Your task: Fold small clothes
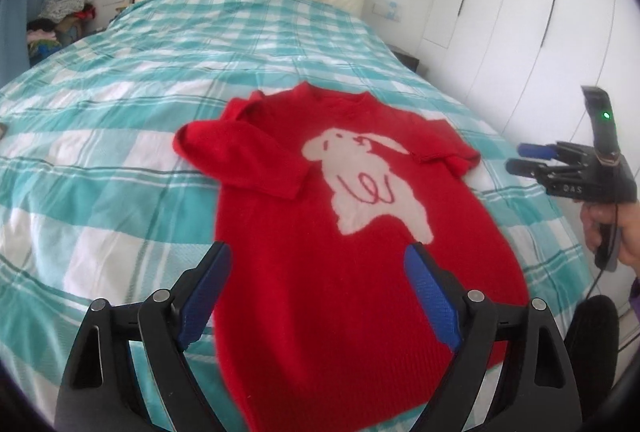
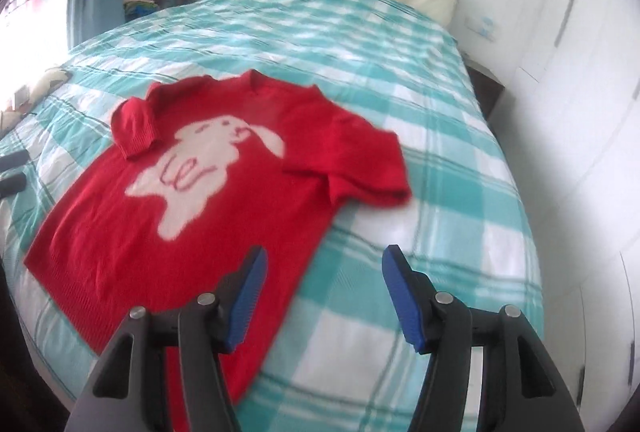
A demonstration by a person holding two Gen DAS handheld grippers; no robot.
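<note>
A: Status? Red sweater (image 1: pixel 320 272) flat on bed (image 1: pixel 120 135), one sleeve (image 1: pixel 244 159) folded in.
B: Other sleeve, body fold left. Left gripper (image 1: pixel 318 288) and right gripper (image 2: pixel 322 296) both apart, empty.

1. Faint pale letters on the black body of the right tool (image 1: pixel 532 159), seen from the left wrist view: apparently "QAS", too small and soft to be sure.
2. Red looping scribble on the white animal figure (image 1: pixel 372 179) of the red sweater (image 1: pixel 320 272): no legible letters.
3. Nothing else legible in either view.
</note>
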